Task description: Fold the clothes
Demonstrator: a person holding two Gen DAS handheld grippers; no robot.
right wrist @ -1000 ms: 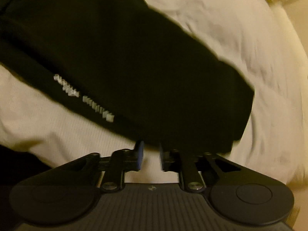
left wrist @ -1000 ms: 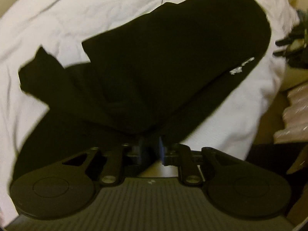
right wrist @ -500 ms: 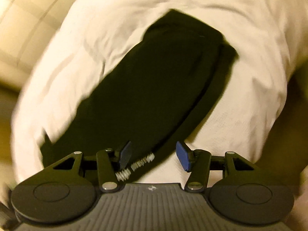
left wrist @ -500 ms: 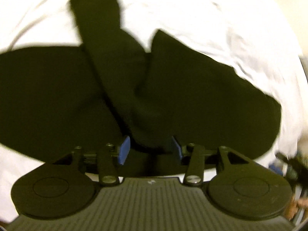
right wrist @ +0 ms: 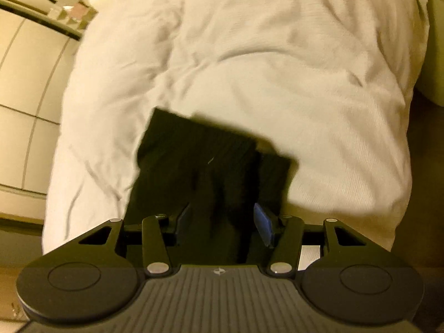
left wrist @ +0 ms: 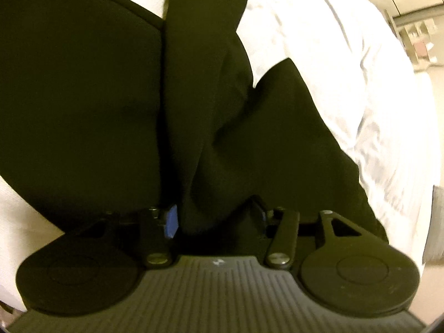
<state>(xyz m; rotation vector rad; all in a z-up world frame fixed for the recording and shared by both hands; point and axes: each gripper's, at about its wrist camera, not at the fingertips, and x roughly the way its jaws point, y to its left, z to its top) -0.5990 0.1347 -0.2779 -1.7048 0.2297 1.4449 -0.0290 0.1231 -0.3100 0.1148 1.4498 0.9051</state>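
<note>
A black garment [left wrist: 83,97] lies spread over a white duvet [left wrist: 333,69], with a long strip of it folded across the middle. My left gripper [left wrist: 215,219] points down at it. Its jaws are opening, and a ridge of the black cloth runs between the blue pads [left wrist: 170,220] without being squeezed. In the right wrist view a narrow end of the garment [right wrist: 199,161] rests on the duvet [right wrist: 277,69]. My right gripper [right wrist: 223,223] straddles that end with its jaws apart, and the pads [right wrist: 262,224] stand clear of the cloth.
The duvet's rounded edge drops off at the left and right in the right wrist view. A beige panelled wall [right wrist: 22,83] and a ledge with small items [right wrist: 72,11] lie beyond it. A shelf [left wrist: 419,38] shows at the far right of the left wrist view.
Both grippers went from nearly shut on the black cloth to jaws apart. Both rolled and swung across the bed. The right one now sits at the garment's narrow end.
</note>
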